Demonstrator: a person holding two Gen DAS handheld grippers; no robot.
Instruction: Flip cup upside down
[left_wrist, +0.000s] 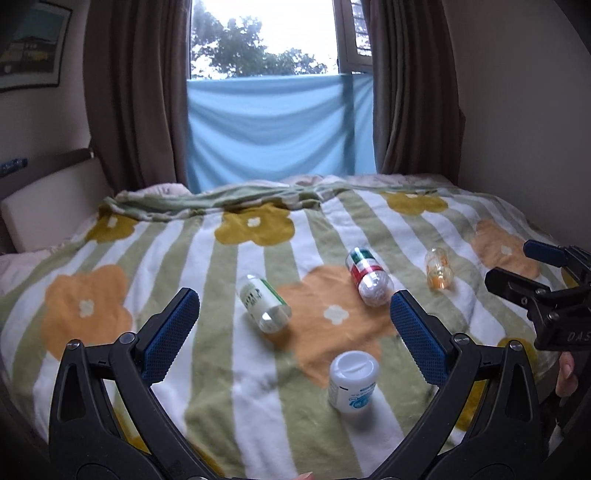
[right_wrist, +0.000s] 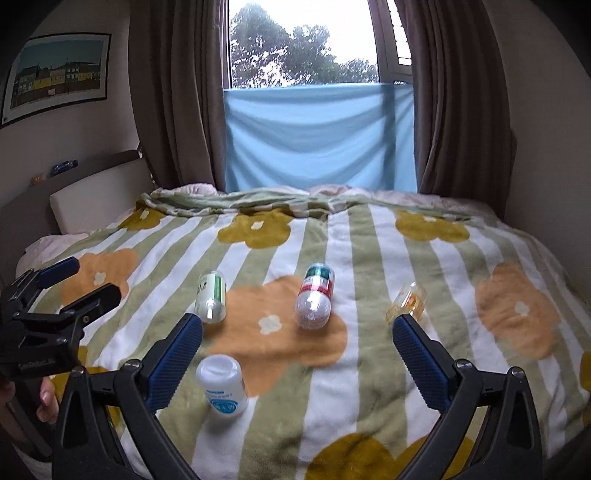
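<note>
Several small cups lie on a flowered, striped blanket (left_wrist: 207, 266). A white cup with blue print (left_wrist: 352, 380) stands with its flat end up, nearest me; it also shows in the right wrist view (right_wrist: 221, 384). A clear cup with a green label (left_wrist: 263, 302) (right_wrist: 211, 297), a clear cup with a red and green label (left_wrist: 369, 276) (right_wrist: 314, 295) and a small orange-tinted cup (left_wrist: 438, 272) (right_wrist: 408, 301) lie on their sides. My left gripper (left_wrist: 293, 314) is open above the blanket. My right gripper (right_wrist: 297, 334) is open too. Both are empty.
The bed fills the view, with a headboard cushion (right_wrist: 99, 199) at the left. Brown curtains (right_wrist: 177, 92) and a blue cloth (right_wrist: 317, 136) hang at the window behind. The right gripper shows at the left view's right edge (left_wrist: 546, 288), the left gripper at the right view's left edge (right_wrist: 55, 306).
</note>
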